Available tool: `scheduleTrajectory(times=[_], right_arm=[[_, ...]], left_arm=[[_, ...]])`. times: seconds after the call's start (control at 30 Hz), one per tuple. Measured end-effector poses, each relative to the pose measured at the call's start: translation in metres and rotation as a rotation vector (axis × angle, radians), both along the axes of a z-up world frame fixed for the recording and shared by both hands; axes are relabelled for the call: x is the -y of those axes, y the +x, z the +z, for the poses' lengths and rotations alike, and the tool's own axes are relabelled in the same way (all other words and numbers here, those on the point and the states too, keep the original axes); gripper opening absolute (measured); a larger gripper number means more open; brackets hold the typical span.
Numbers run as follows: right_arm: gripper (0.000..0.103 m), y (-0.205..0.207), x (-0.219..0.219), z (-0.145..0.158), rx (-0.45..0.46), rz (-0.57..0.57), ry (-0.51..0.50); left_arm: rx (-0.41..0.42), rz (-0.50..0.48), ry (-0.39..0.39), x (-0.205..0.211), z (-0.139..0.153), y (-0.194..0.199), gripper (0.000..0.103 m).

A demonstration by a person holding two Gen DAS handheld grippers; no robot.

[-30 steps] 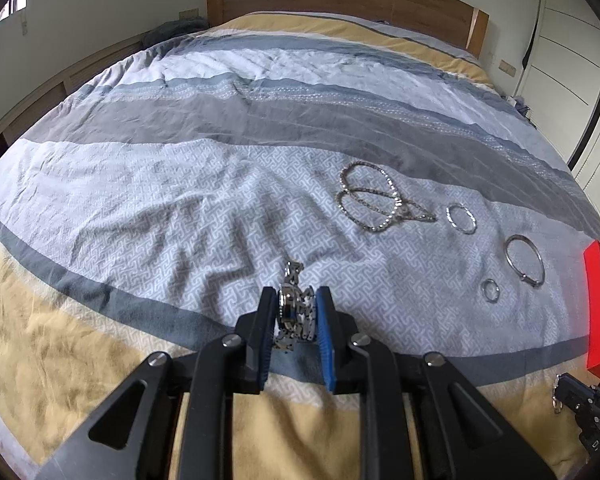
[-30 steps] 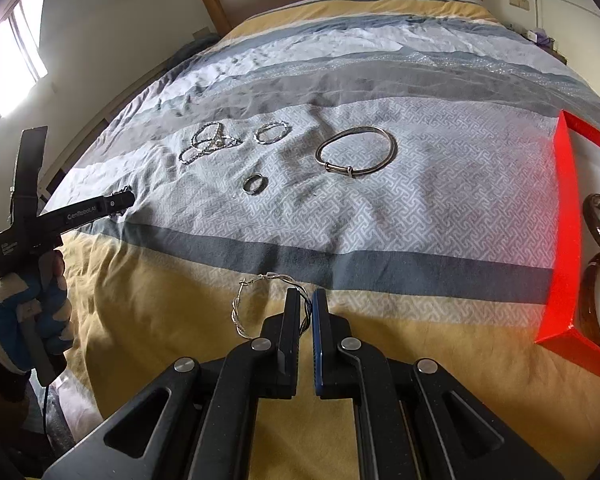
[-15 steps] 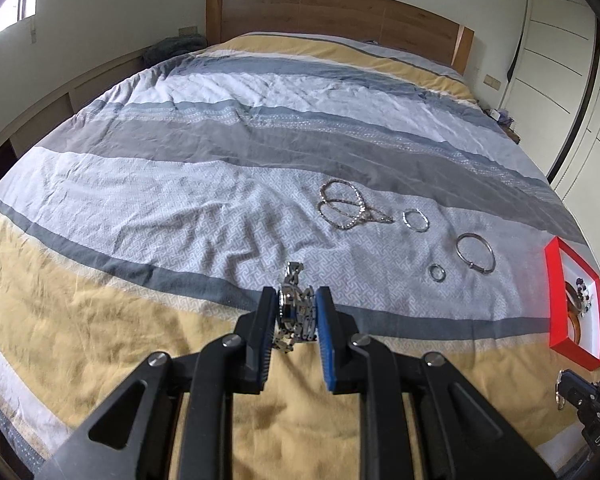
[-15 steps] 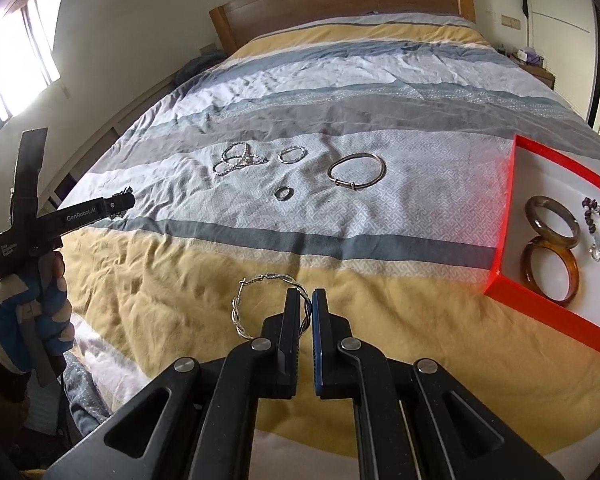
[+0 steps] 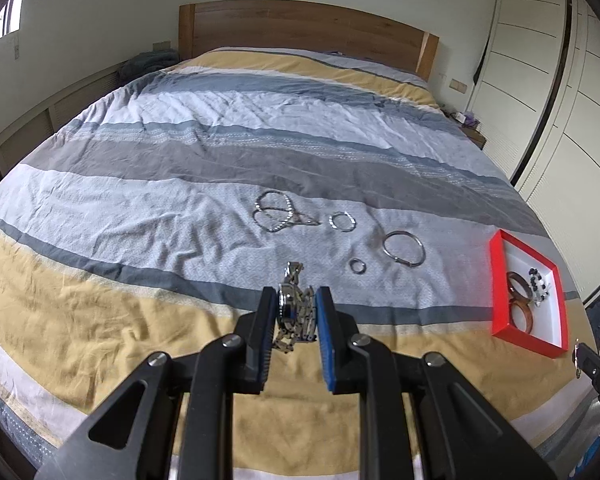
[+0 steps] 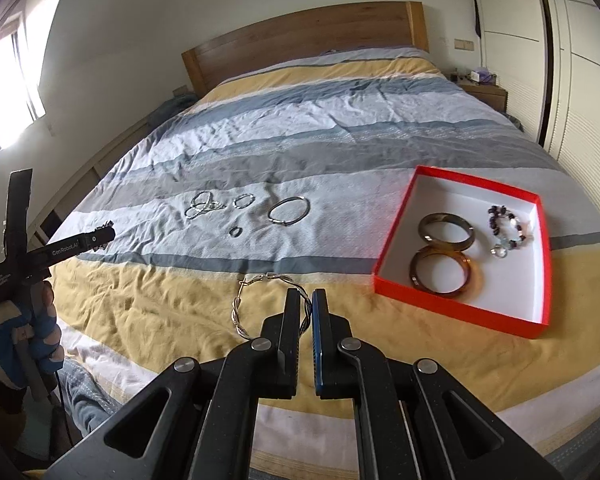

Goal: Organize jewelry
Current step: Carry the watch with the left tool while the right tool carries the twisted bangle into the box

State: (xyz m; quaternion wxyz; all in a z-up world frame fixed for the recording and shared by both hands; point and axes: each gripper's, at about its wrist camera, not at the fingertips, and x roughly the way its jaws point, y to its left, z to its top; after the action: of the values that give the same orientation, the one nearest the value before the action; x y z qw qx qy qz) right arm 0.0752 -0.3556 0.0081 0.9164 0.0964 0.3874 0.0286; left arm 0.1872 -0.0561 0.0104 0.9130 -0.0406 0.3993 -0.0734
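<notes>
Bed (image 5: 148, 200): striped cover in yellow, grey, white and blue bands; wooden headboard (image 5: 300, 32) at far end.
Red tray (image 6: 396, 248): white inside, lies on the cover to the right; holds two brown bangles (image 6: 444, 268), touching one another, and a beaded bracelet (image 6: 508, 232) beside them.
Left gripper (image 5: 297, 312): clenched on a metal link watch (image 5: 294, 308), held clear above the yellow band; watch strap sticks out past the tips.
Right gripper (image 6: 305, 308): jaws pinched nearly closed on one side of a twisted silver bangle (image 6: 256, 300); rest of the bangle hangs out to the left, above the yellow band, near the tray's front corner.
Gloved hand (image 6: 20, 332): seen in right wrist view, gripping the left tool's handle.
Plain silver bangle (image 5: 404, 249): flat on the pale band, between the tray and the smaller pieces.
Chain bracelet cluster (image 5: 276, 212): looped heap, farthest left of the loose pieces.
Small beaded loop (image 5: 342, 222): just right of the cluster.
Ring (image 5: 357, 266): nearest the watch, apart from the others.
</notes>
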Motion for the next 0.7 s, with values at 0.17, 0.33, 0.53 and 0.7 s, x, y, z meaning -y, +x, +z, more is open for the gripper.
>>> scheduleTrajectory(times=[0.17, 0.33, 0.53, 0.7], right_arm=[[0.006, -0.013, 0.039, 0.014, 0.026, -0.059, -0.025], [0.006, -0.014, 0.081, 0.017, 0.034, -0.121, -0.049], [0.006, 0.004, 0.128, 0.004, 0.012, -0.173, -0.069], [0.006, 0.023, 0.152, -0.021, -0.027, -0.195, -0.068]], left_arm=[[0.002, -0.068, -0.005, 0.041, 0.006, -0.001, 0.018], [-0.004, -0.159, -0.004, 0.095, 0.007, 0.002, 0.018], [-0.027, -0.291, -0.004, 0.17, -0.004, 0.01, 0.018], [-0.046, -0.392, 0.0, 0.23, -0.02, 0.015, 0.018]])
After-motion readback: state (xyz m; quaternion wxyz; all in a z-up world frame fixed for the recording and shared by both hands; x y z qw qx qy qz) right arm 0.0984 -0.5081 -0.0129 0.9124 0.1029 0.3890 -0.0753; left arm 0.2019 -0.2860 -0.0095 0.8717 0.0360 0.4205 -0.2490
